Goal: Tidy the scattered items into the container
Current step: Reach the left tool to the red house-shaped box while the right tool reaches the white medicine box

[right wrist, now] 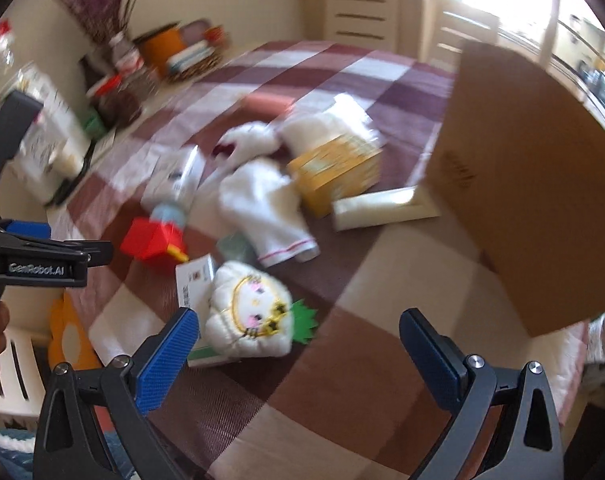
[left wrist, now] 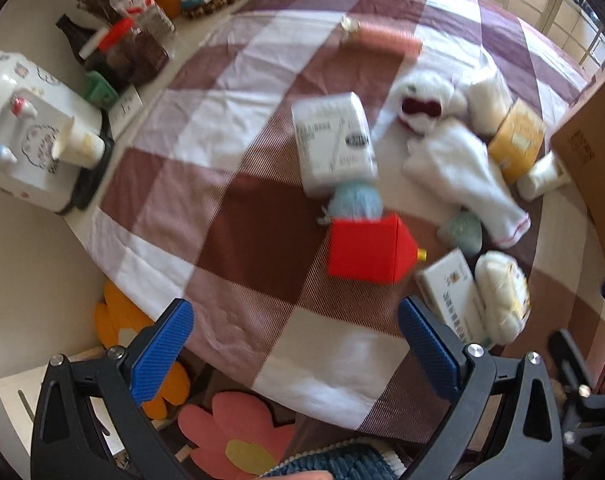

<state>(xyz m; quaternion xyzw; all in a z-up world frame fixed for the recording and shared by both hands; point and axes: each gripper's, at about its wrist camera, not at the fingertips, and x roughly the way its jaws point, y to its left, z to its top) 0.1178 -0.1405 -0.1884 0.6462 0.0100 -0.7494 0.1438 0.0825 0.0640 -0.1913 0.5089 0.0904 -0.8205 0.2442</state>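
- Your left gripper (left wrist: 295, 344) has its jaws spread wide and holds nothing; it hangs above the checked cloth (left wrist: 238, 216) with bare cloth between the blue pads.
- Your right gripper (right wrist: 298, 354) is just as wide open and empty, also above the cloth.
- The container, a cardboard box (right wrist: 542, 184), stands ahead and to the right of the right gripper, its near wall facing you; you cannot see its opening from here.
- The scattered items lie ahead of both grippers: the plush pouch (right wrist: 248, 316) is nearest, just past the right gripper's left finger and lying partly over a white carton (right wrist: 194, 280).
- Further ahead lie the red box (left wrist: 366, 250), the white sock (right wrist: 266, 208), the yellow box (right wrist: 334, 170) and the tissue pack (left wrist: 332, 142).
- Judged from this, you are at the approach for 1 pick, with nothing grasped yet.
- Next, swing the right gripper left and forward until the pouch sits between the pads, close, then carry it over the box.
- Both views are blurred, so settle before closing.
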